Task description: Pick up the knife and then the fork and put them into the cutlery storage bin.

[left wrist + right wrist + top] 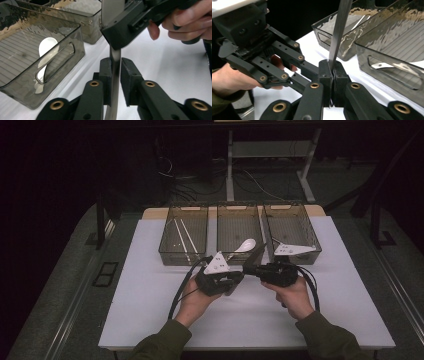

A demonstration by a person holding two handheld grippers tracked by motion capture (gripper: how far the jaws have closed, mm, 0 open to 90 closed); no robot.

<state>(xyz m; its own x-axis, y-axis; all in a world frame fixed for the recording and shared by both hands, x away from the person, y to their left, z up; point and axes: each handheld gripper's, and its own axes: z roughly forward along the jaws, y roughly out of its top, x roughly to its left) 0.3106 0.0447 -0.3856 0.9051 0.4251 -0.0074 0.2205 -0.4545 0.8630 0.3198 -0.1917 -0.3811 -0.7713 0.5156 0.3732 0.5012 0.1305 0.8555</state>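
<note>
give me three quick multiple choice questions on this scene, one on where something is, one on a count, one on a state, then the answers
1. Where does the white spoon lie?
A. in the middle bin
B. on the bare table
C. in the left gripper

2. How many clear bins stand in the row at the far side of the table?
A. two
B. three
C. five

3. What holds the flat metal utensil?
A. the left gripper alone
B. neither gripper
C. both grippers

Answers:
1 A, the high view shows it inside the middle bin.
2 B, three stand side by side.
3 C, the left gripper clamps one end and the right gripper the other.
</note>
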